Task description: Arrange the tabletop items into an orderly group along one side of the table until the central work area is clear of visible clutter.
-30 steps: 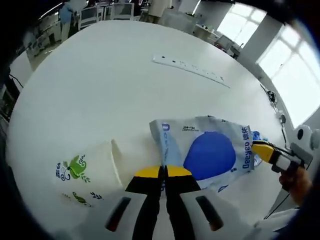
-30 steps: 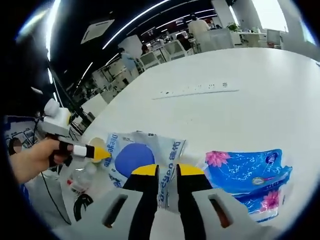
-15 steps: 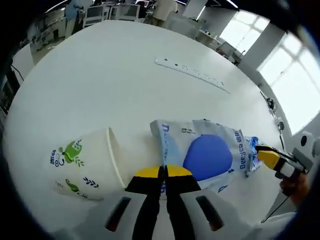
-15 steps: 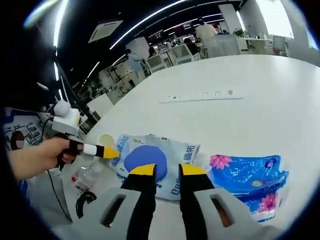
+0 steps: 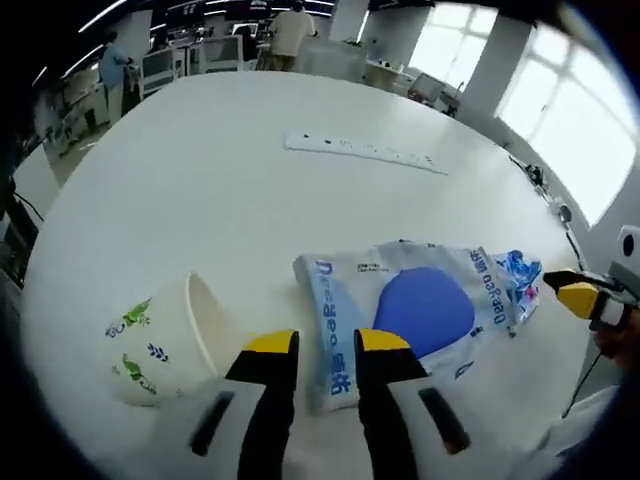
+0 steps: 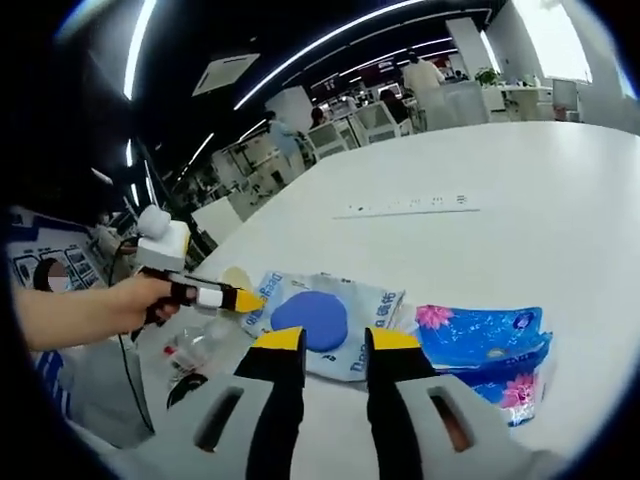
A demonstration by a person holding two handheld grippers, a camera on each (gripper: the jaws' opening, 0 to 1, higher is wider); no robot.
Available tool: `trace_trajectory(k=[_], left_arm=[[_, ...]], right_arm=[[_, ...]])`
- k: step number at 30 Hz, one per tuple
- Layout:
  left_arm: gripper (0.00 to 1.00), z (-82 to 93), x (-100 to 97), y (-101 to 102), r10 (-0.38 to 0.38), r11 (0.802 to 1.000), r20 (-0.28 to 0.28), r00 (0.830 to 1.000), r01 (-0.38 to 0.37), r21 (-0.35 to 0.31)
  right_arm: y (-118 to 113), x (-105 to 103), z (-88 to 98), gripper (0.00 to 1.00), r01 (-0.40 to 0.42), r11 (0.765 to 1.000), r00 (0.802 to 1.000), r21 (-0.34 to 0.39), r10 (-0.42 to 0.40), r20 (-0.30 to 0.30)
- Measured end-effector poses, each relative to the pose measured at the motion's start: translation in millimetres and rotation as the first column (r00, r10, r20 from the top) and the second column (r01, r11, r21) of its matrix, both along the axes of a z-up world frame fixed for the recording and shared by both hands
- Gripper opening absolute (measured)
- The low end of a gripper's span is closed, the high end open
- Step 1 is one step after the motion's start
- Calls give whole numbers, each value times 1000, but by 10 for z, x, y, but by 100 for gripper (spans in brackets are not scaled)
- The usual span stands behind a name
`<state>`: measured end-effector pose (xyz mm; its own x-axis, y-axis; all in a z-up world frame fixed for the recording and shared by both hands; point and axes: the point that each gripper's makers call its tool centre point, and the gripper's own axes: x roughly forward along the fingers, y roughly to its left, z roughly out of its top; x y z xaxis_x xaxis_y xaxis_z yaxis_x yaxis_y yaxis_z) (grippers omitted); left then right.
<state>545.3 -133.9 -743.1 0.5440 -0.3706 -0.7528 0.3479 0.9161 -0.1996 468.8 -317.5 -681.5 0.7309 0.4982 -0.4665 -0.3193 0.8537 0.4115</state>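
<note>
Just beyond the jaws of the left gripper (image 5: 321, 345), in the left gripper view, a soft white-and-blue plastic pouch with a large blue oval (image 5: 405, 310) is lying flat on the white round counter (image 5: 230, 170). The jaws are standing apart with a clear gap and gripping nothing, the pouch's near edge lying just past their tips. It is looking light, limp and slippery, so a pinch on a flat seam or corner is likely holding better than the bulging middle.

At about nine o'clock from these jaws, a white paper cup with green leaf print (image 5: 165, 340) is lying on its side, mouth toward the pouch; nothing is showing inside it. It is probably crushing easily, so the rim is the safer hold.

In the right gripper view, the right gripper (image 6: 336, 341) is also hovering parted and empty, the pouch just ahead. At two o'clock, a bright blue flowered tissue pack (image 6: 485, 350) is lying touching the pouch, soft and squashable.
</note>
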Motion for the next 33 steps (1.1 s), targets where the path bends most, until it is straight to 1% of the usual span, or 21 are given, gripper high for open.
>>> trace_trajectory(k=[1,2,4,5,6,7,8,9,10,11,13,15,16,19,20,22,26,33], left_arm=[[35,27,22,3,2,1000,19,1000,-2,3],[42,74,50,9,5,1000,50,999,-5,9],[55,170,124,30,-4,1000,121,993,1,23],[63,239,155,26,-8,1000,161,987,5,20],[70,281,167,20,-5,1000,179,984,3,11],[78,329,175,-5,4,1000,196,981,-1,-17],[90,396,187,-21,35,998,219,975,-23,-56],[99,425,191,-21,42,997,232,972,-28,-66],[97,464,184,-4,40,998,249,968,-25,-64],[96,472,149,12,21,999,249,968,-12,-38],[100,517,112,-8,-4,1000,272,962,10,-21],[98,554,56,-22,-33,999,280,960,35,-2],[98,550,71,5,-45,999,289,956,42,16],[99,564,59,43,-41,999,290,956,38,16],[99,568,45,53,-36,999,285,958,36,7],[100,591,33,62,-36,999,294,955,38,1],[100,616,16,105,-49,999,307,951,44,22],[100,643,7,189,-57,998,311,949,47,41]], right_arm=[[-14,-17,10,23,6,1000,1000,11,-6,-2],[-17,-33,17,23,11,999,1000,30,-10,-10],[-14,-69,52,24,1,999,1000,53,-1,-9],[-16,-82,64,24,-1,999,1000,53,1,-3],[-20,-94,72,26,-3,999,1000,51,3,3],[-19,-110,80,27,-6,999,1000,52,5,5],[-24,-124,75,29,-7,998,1000,58,7,5],[-24,-132,64,30,-7,998,1000,66,7,2],[-21,-150,43,33,-8,997,1000,78,9,-9],[-24,-157,33,35,-7,997,1000,81,8,-12],[-29,-178,32,38,-5,997,1000,82,6,-16],[-36,-201,38,39,-6,997,1000,82,8,-15],[-50,-212,35,39,-3,997,1000,83,4,-15],[-81,-240,-9,40,8,996,1000,88,-5,-29],[-91,-250,-27,40,9,996,999,86,-7,-34],[-118,-273,-54,41,16,996,999,86,-12,-42],[-179,-305,-72,41,30,996,998,89,-26,-51],[-301,-330,-96,41,59,993,997,102,-53,-59]])
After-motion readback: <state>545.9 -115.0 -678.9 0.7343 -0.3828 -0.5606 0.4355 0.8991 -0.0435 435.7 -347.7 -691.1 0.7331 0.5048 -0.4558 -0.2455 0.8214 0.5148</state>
